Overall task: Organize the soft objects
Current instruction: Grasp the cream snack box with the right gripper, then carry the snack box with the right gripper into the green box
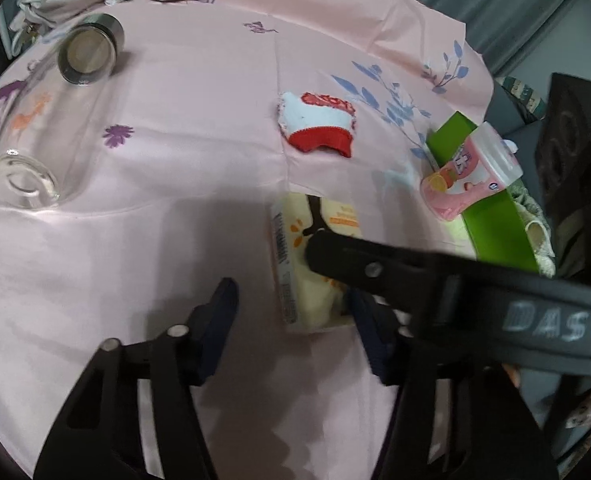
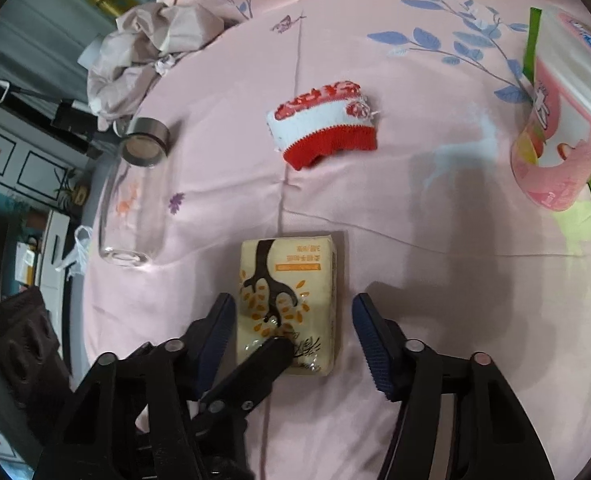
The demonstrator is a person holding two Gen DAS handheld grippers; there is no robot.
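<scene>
A cream tissue pack [image 2: 289, 300] with a dark tree print lies on the pink bedsheet [image 2: 435, 280]. My right gripper [image 2: 293, 316] is open, its jaws on either side of the pack's near end. My left gripper [image 1: 295, 308] is open; the pack [image 1: 295, 264] lies by its right finger. The right gripper's finger [image 1: 375, 264] crosses the left wrist view over the pack. A red and white knitted piece [image 2: 325, 124] lies beyond the pack, also in the left wrist view [image 1: 319, 124].
A clear glass bottle [image 1: 43, 136] with a metal cap lies at the left [image 2: 135, 196]. A pink wipes canister [image 2: 559, 128] leans on a green box [image 1: 491, 216] at the right. Crumpled cloth [image 2: 151, 40] lies at the far left.
</scene>
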